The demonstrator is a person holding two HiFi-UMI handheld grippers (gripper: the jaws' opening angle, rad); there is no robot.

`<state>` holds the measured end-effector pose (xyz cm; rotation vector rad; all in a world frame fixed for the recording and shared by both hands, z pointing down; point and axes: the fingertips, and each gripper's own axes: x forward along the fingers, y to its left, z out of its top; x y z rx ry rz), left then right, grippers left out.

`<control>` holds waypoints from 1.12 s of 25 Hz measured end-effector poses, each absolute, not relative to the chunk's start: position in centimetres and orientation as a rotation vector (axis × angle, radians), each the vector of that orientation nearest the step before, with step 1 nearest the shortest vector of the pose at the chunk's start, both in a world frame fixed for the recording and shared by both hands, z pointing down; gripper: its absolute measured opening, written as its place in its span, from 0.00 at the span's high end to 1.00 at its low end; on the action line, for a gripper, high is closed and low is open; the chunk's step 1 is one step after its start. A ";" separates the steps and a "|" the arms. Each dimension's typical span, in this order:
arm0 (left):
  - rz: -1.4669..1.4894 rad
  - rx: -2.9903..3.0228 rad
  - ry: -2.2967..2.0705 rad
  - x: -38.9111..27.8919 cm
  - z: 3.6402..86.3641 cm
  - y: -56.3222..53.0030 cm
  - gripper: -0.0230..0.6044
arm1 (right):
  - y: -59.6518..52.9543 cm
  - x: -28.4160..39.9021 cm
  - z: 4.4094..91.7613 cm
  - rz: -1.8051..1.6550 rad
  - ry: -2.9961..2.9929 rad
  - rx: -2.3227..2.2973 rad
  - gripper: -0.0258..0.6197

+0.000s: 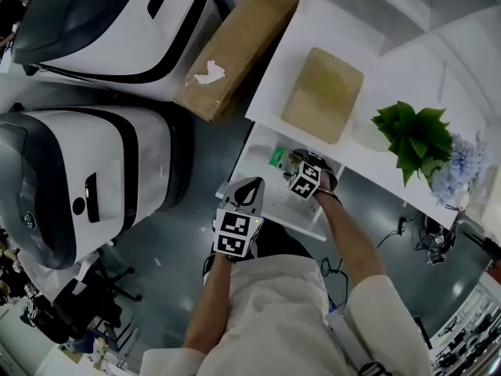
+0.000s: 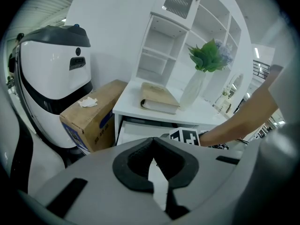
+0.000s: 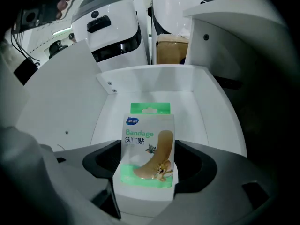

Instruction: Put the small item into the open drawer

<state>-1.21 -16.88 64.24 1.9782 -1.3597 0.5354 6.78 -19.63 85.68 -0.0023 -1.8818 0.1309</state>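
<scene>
Far left in head view: two white machines [image 1: 86,178], a strip of grey floor between them and the drawer [image 1: 244,157]. Upper centre: carton [image 1: 239,45] against the worktop [image 1: 407,61] edge. Centre: drawer pulled open below the worktop front, bare white floor at its left part. Left gripper [image 1: 249,190] at the near rim, clear of the walls; in left gripper view [image 2: 153,156] jaws together, nothing between. Right gripper [image 1: 288,161] over the drawer's right part. In head view only a green scrap of the box [image 1: 277,157]. In right gripper view jaws clamped on the box [image 3: 147,146], "Bandage" label readable, drawer walls [image 3: 154,78] and empty floor beyond. Contact with that floor not discernible. Right: book [image 1: 322,94], plant [image 1: 412,135].
</scene>
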 end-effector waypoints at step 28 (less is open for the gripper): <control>0.558 1.953 -1.375 -2.4 64.7 -15.5 0.94 | -19.6 6.5 87.6 0.149 -1.861 0.027 0.39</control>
